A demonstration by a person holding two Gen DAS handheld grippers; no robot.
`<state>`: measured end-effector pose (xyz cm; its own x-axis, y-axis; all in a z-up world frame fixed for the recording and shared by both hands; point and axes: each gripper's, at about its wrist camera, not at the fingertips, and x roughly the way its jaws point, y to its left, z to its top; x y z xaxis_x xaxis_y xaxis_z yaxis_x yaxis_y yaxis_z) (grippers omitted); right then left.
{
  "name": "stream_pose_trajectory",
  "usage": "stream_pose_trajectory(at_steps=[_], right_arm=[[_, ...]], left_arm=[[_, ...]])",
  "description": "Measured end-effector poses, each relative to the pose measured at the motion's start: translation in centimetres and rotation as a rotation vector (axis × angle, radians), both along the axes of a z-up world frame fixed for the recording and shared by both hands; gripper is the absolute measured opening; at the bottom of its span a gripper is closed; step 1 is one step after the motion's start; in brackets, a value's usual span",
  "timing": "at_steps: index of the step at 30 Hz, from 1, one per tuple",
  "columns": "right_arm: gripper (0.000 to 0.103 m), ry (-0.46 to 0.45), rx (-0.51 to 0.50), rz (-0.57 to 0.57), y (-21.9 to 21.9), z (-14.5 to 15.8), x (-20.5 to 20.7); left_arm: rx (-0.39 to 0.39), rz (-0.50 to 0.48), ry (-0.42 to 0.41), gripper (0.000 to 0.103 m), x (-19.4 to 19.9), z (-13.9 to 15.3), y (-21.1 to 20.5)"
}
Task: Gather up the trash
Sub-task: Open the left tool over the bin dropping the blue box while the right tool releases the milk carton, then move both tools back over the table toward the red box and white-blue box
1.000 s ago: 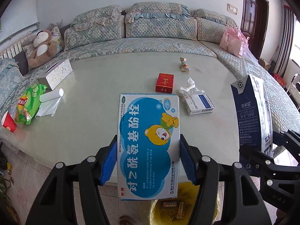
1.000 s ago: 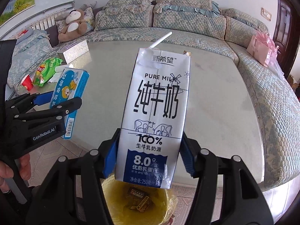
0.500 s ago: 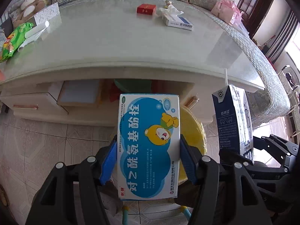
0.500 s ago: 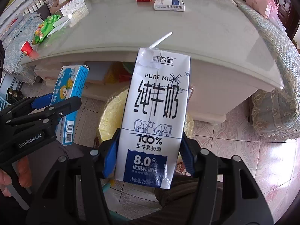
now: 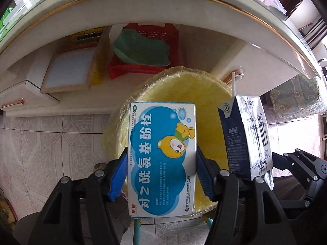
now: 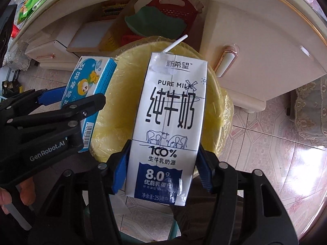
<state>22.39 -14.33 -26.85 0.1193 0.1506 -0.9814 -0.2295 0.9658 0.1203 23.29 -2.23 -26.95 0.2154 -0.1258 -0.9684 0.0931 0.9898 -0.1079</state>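
Observation:
My left gripper [image 5: 161, 163] is shut on a blue and white medicine box [image 5: 161, 159] with a cartoon bear on it. It hangs above a bin lined with a yellow bag [image 5: 184, 89]. My right gripper [image 6: 162, 161] is shut on a white milk carton [image 6: 169, 122] with a straw [image 6: 175, 43], also above the yellow-lined bin [image 6: 114, 122]. In the left wrist view the milk carton [image 5: 247, 140] shows to the right of the box. In the right wrist view the medicine box [image 6: 92, 81] and the left gripper [image 6: 67, 104] sit at the left.
The table's curved edge [image 5: 184, 22] arches over the bin. Under it lie a red basket [image 5: 143, 65] with a green bowl [image 5: 141, 51] and a framed white board [image 5: 69, 69]. A drawer unit [image 6: 255, 67] stands to the right. Tiled floor [image 5: 51, 143] surrounds the bin.
Both grippers have sunk from table height to just above the bin and tipped steeply downward. The tabletop has slid out of view. Both still grip the box and the carton.

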Motion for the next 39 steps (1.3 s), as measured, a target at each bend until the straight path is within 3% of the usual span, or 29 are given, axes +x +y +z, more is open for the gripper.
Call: stream_pose_trajectory(at_steps=[20,23,26,39], right_arm=[[0.058,0.018,0.007,-0.023,-0.2,-0.9,1.4],[0.058,0.018,0.003,-0.022,-0.1,-1.0,1.5],[0.058,0.017,-0.002,-0.014,0.0,-1.0,1.5],[0.058,-0.003,-0.014,-0.023,-0.4,-0.4,1.4]], left_arm=[[0.026,0.009,-0.001,0.06,0.4,0.1,-0.8],[0.025,0.004,-0.003,0.062,0.5,0.0,-0.7],[0.026,0.005,-0.009,0.072,0.6,0.2,-0.8],[0.042,0.0,-0.032,0.074,0.7,0.8,-1.0]])
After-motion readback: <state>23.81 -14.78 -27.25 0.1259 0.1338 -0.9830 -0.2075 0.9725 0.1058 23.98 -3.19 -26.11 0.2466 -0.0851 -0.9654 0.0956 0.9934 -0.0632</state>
